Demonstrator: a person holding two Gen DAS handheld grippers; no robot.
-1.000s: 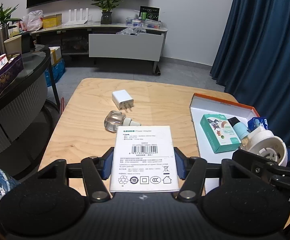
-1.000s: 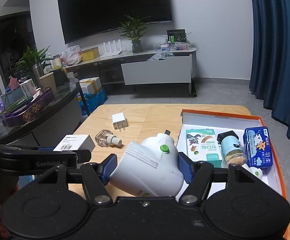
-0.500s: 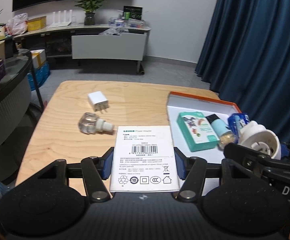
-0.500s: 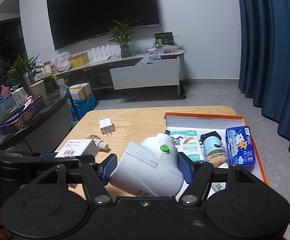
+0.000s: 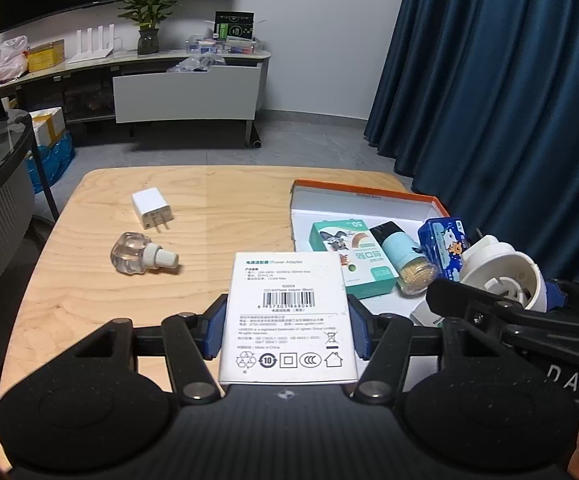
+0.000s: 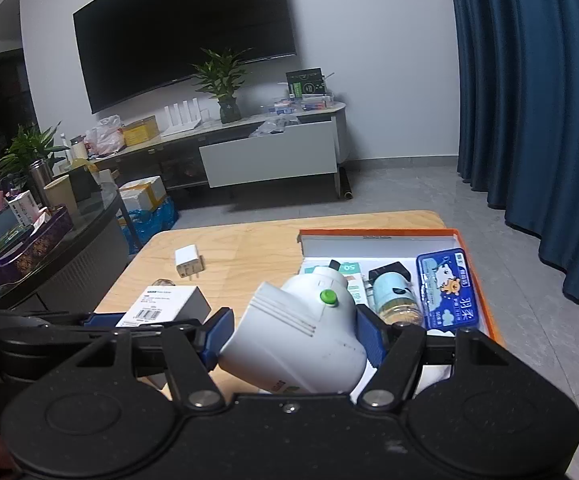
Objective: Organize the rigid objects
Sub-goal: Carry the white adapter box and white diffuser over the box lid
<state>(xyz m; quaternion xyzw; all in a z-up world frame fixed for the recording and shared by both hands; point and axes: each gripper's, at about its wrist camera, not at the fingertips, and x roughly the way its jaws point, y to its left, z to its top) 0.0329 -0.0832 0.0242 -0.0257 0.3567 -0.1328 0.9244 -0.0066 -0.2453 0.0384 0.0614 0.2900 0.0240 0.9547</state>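
So the left wrist view gives you the whole wooden worktop (image 5: 101, 300): the white wall charger (image 5: 150, 207) lying at about 10 o'clock, and the clear glass refill bottle (image 5: 139, 254) on its side just beside it, nearer the camera. From the right wrist view that bottle is almost fully hidden behind the power adapter box (image 6: 164, 306), only a sliver shows. What the right view does better is the orange-rimmed tray (image 6: 377, 234) at 1 o'clock: you can see the blue tin (image 6: 447, 290) flat along its right wall, the toothpick jar (image 6: 393, 298) next to it, and the green bandage box (image 6: 353, 280) partly covered.

Left gripper (image 5: 287, 330): level, pointing forward over the near edge of the worktop, blue fingers (image 5: 214, 330) clamped tight on both sides of the power adapter box (image 5: 289, 316), barcode side up.

Right gripper (image 6: 295, 338): off to the left one's 3 o'clock, over the near part of the tray, fingers (image 6: 367, 338) squeezed on the white plug-in vaporizer (image 6: 301, 336), green button up, tilted. In the left view you see the vaporizer's (image 5: 505, 276) open round underside instead.
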